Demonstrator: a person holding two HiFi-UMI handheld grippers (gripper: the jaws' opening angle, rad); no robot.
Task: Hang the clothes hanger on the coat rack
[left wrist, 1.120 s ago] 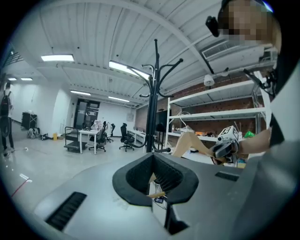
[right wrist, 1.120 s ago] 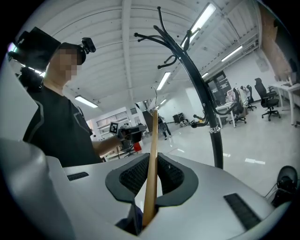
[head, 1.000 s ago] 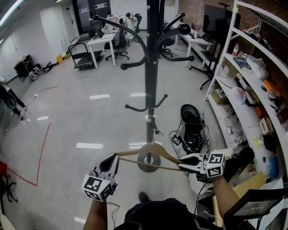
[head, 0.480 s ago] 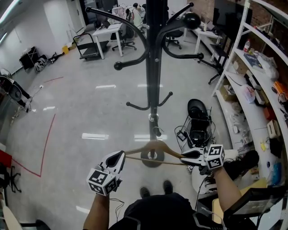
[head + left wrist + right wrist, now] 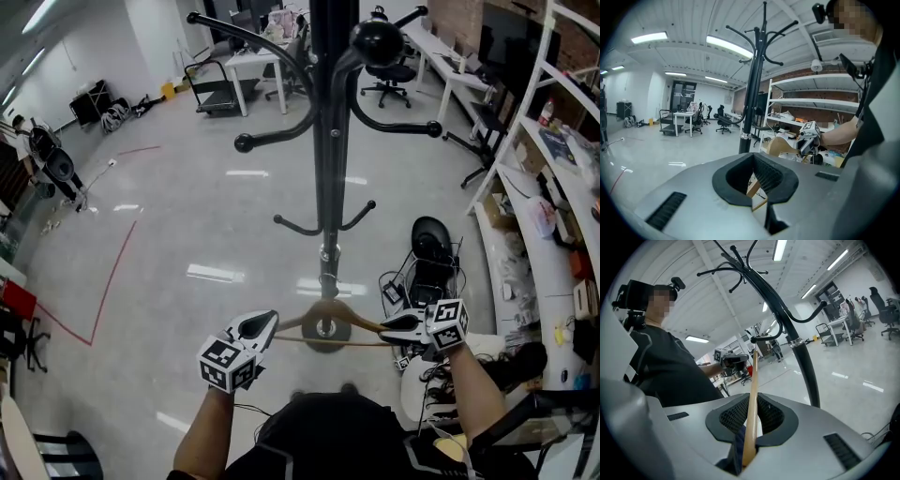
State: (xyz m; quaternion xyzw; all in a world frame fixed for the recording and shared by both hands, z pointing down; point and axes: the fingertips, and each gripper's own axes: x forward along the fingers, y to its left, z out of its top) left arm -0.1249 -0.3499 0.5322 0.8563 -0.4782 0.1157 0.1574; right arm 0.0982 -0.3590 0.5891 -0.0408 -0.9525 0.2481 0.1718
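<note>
A wooden clothes hanger (image 5: 330, 309) hangs level in front of me, one gripper at each end. My left gripper (image 5: 265, 324) is shut on its left tip, and the wood (image 5: 753, 187) shows low between the jaws (image 5: 757, 180). On the right tip, the right gripper (image 5: 392, 327) is shut, with the hanger's arm (image 5: 753, 394) running straight out between its pads (image 5: 749, 420). The black coat rack (image 5: 328, 141) stands just beyond the hanger, its curved hooks spreading overhead. Its round base lies on the floor below the hanger. The rack's pole (image 5: 749, 103) (image 5: 801, 357) shows in both gripper views.
A white shelving unit (image 5: 553, 187) full of items lines the right side. A black seat and tangled cables (image 5: 422, 267) lie on the floor right of the rack. Desks and office chairs (image 5: 253, 66) and a cart (image 5: 211, 89) stand far back. Red tape (image 5: 108, 281) marks the floor at left.
Both grippers have carried the hanger together a little lower and nearer the rack's pole. The hold at each end is the same.
</note>
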